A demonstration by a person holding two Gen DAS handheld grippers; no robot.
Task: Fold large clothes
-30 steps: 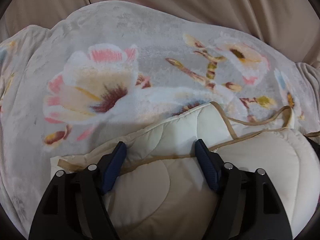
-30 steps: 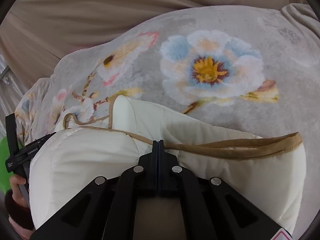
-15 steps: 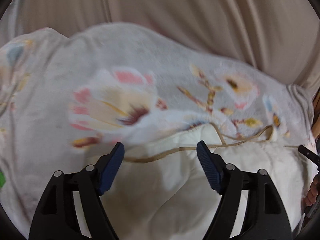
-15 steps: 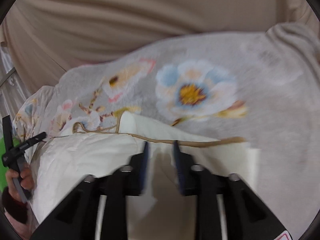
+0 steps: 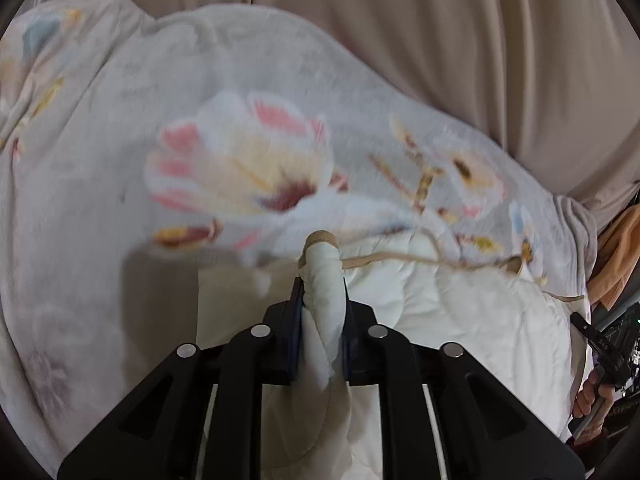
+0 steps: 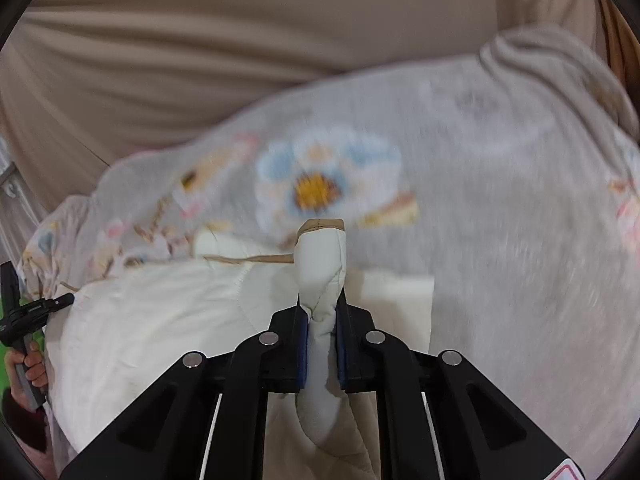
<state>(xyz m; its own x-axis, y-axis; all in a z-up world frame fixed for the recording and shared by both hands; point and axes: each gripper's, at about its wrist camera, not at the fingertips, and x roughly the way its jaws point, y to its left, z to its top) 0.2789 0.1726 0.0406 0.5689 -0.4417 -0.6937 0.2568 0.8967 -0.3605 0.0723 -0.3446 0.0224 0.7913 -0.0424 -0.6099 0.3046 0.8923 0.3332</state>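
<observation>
Both tools just closed | left tool [image 5: 320, 296] and right tool [image 6: 322, 312] pinch cream quilt [image 5: 460, 312] edge

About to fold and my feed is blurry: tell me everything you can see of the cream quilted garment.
The cream quilted garment looks padded and soft, stitched in curved lines, with tan binding along its edge. It lies on a grey floral blanket. The left hand-held gripper and the right hand-held gripper have just closed, each pinching a bunched fold of its edge.
</observation>
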